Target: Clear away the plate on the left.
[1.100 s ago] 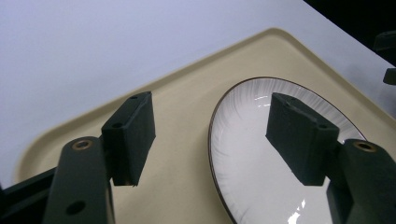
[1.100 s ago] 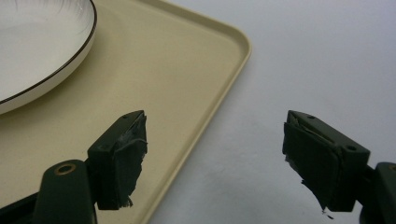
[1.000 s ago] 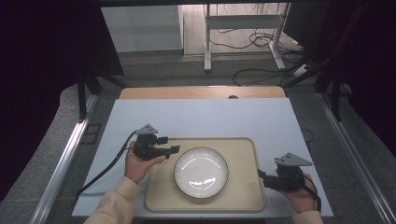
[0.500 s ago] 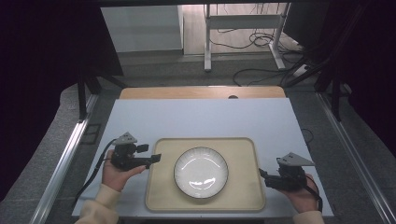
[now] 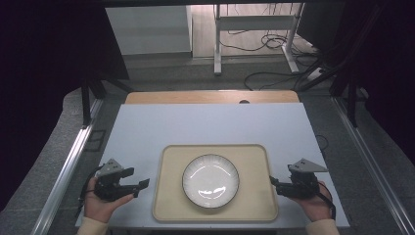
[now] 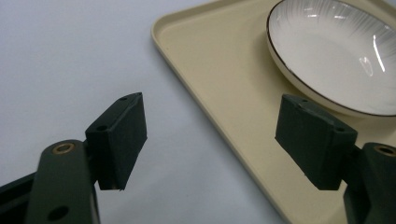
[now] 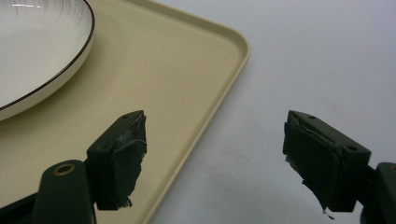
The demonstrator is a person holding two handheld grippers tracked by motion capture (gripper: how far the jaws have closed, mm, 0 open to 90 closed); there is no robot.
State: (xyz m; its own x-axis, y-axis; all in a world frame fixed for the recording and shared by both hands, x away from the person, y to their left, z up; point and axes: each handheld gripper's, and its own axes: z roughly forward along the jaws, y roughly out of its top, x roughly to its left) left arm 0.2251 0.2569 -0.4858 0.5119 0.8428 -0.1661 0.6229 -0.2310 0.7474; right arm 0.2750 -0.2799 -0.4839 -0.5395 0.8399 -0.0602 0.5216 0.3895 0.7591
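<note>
A white plate (image 5: pixel 211 180) with a thin dark rim sits in the middle of a beige tray (image 5: pixel 168 205) on the pale table. My left gripper (image 5: pixel 143 187) rests near the front left edge, just off the tray's left side, pointing at it. Its jaws have just been opening and stand wide with nothing between them (image 6: pixel 210 140); the tray edge (image 6: pixel 196 88) and the plate (image 6: pixel 336 51) lie ahead. My right gripper (image 5: pixel 272 182) sits at the tray's right edge, open and empty (image 7: pixel 215 158), its jaws straddling the tray rim (image 7: pixel 219 102) beside the plate (image 7: pixel 37 51).
The table top (image 5: pixel 210 125) is bare behind the tray, with a wooden strip (image 5: pixel 210 97) along its far edge. Metal rails (image 5: pixel 68 166) run down both sides. Beyond stand a table frame (image 5: pixel 254 34) and floor cables (image 5: pixel 274 73).
My left gripper has moved from the tray's upper left corner out to the left and toward the front edge. The right gripper, plate and tray have stayed put.
</note>
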